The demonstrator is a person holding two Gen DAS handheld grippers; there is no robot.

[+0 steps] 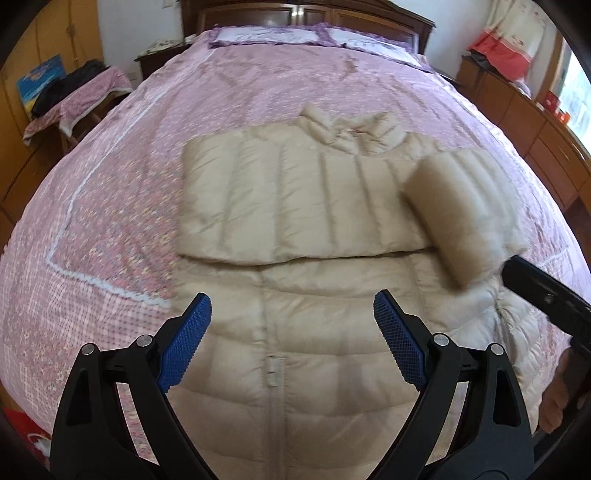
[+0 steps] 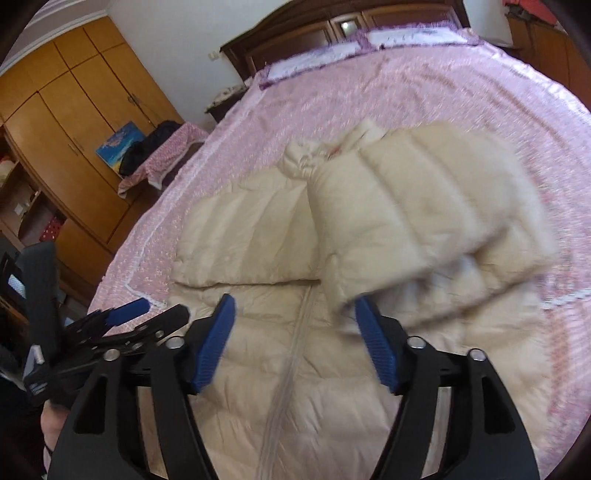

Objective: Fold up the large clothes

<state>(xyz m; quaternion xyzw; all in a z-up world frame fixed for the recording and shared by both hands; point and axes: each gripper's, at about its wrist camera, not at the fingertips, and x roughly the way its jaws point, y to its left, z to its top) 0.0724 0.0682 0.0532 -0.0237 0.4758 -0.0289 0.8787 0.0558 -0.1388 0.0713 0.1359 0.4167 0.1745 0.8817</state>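
A beige quilted down jacket lies front up on the pink bed, zipper toward me; it also shows in the right wrist view. Its left sleeve is folded flat across the chest. Its right sleeve is raised and blurred above the jacket's right side, and its cuff hangs just ahead of my right gripper, which is open. My left gripper is open and empty above the jacket's lower front. The right gripper's black body shows at the right edge of the left wrist view.
The pink patterned bedspread covers the whole bed, with pillows and a dark wooden headboard at the far end. A cloth-covered stool and wooden wardrobes stand to the left. Wooden cabinets run along the right.
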